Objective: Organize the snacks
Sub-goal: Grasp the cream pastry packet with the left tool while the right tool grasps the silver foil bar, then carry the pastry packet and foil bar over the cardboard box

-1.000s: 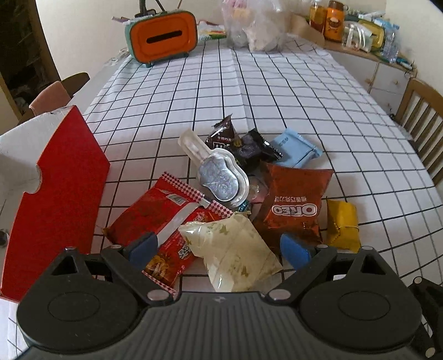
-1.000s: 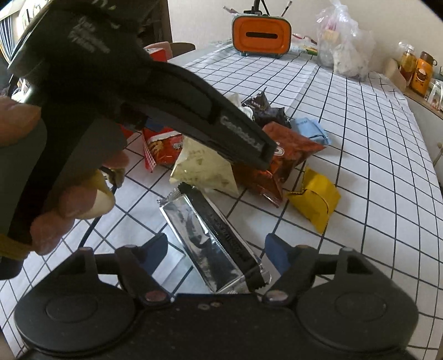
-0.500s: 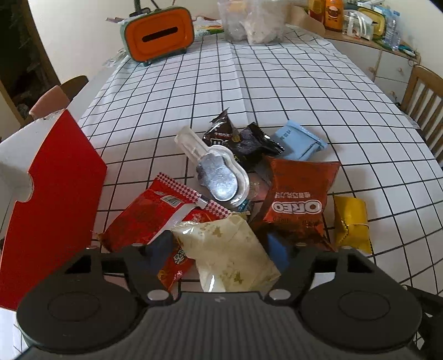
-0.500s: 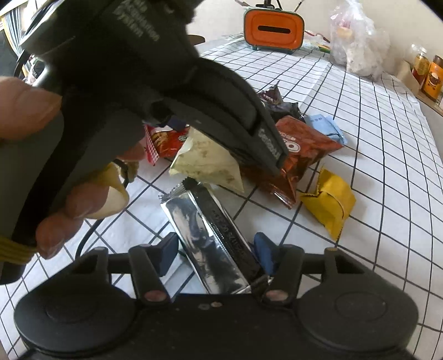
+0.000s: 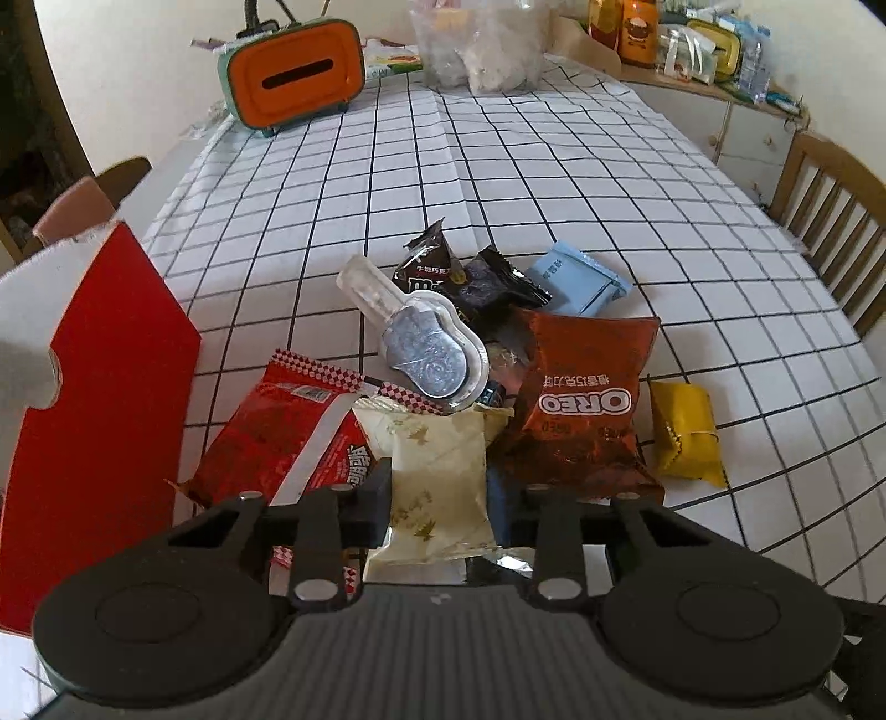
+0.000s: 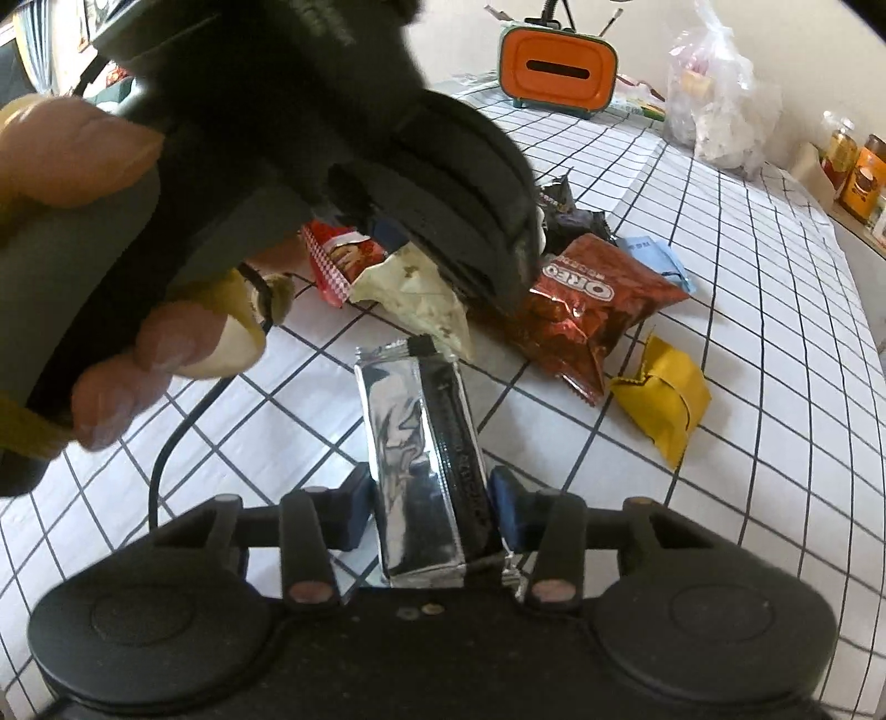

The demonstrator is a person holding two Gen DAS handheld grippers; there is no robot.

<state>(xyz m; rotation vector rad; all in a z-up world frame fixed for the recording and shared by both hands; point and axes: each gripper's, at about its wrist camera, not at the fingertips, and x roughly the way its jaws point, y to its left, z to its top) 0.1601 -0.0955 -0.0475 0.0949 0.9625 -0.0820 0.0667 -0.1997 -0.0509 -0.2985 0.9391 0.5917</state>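
Note:
A pile of snacks lies on the checked tablecloth (image 5: 498,166). My left gripper (image 5: 437,498) is shut on a cream packet (image 5: 437,471) at the pile's near edge; the packet also shows in the right wrist view (image 6: 421,293). Around it lie a red snack bag (image 5: 277,432), a brown Oreo bag (image 5: 581,404), a yellow packet (image 5: 686,432), a blue packet (image 5: 581,277), dark chocolate packets (image 5: 470,277) and a clear blister pack (image 5: 426,343). My right gripper (image 6: 432,498) is shut on a silver and black bar (image 6: 421,443) just above the cloth.
A red cardboard box (image 5: 105,399) stands open at the left. An orange tissue holder (image 5: 293,72) and a plastic bag (image 5: 482,50) stand at the table's far end. A wooden chair (image 5: 830,221) is at the right. The left hand and its gripper body (image 6: 277,138) fill the right view's upper left.
Both grippers have closed from open: the left on the cream packet, the right on the silver bar. The left gripper has moved forward into the pile.

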